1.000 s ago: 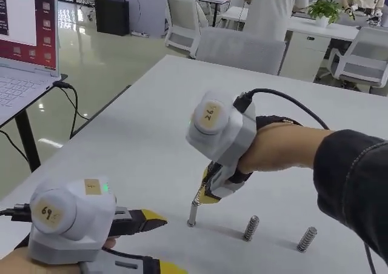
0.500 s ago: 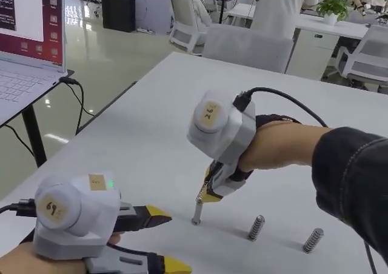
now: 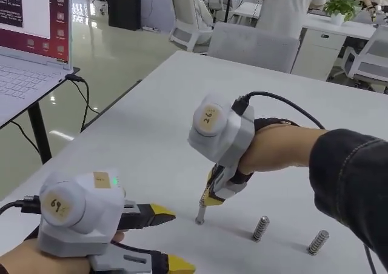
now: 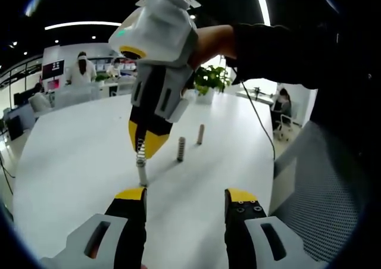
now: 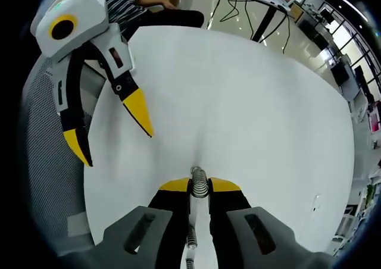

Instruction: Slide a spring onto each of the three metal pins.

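White tabletop (image 3: 151, 122), office chairs (image 3: 251, 46) beyond; right gripper (image 3: 207, 198) pinches a spring (image 5: 199, 183), left gripper (image 3: 180, 239) gapes empty.

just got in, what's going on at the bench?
A person is working two handheld grippers on the white table. The right gripper is shut on a spring, holding it at the tip of the one bare pin. The middle pin and the end pin already carry springs. The left gripper sits open nearby, holding nothing.
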Demonstrator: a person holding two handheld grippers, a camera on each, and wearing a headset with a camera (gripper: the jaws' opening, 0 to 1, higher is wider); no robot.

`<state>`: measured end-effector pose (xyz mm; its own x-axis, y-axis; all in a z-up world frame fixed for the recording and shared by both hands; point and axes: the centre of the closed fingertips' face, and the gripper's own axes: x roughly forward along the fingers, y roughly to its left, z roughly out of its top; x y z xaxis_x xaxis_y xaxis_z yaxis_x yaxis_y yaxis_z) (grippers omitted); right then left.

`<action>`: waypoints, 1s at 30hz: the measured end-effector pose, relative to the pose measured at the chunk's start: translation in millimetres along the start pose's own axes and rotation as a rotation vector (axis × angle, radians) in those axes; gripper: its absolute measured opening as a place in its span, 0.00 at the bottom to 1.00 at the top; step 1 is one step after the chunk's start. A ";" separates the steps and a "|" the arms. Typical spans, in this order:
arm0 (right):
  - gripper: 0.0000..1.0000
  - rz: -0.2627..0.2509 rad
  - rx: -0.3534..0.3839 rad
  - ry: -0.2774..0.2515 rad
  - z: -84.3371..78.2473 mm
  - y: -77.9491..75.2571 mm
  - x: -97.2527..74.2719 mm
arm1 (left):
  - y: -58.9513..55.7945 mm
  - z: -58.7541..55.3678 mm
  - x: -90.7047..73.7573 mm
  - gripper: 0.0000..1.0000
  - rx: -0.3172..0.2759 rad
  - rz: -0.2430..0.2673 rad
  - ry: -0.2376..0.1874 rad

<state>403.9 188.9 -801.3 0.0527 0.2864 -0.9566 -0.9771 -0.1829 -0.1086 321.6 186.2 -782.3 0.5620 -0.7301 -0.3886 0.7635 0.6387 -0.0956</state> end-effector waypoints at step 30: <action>0.08 0.060 0.020 0.072 -17.8 11.1 30.1 | 1.0 0.0 0.1 0.47 -0.008 0.005 -0.005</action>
<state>398.3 178.8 -836.1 0.0075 0.2072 -0.9783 -0.9828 -0.1790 -0.0455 322.4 186.8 -782.3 0.5675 -0.7283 -0.3842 0.7583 0.6441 -0.1007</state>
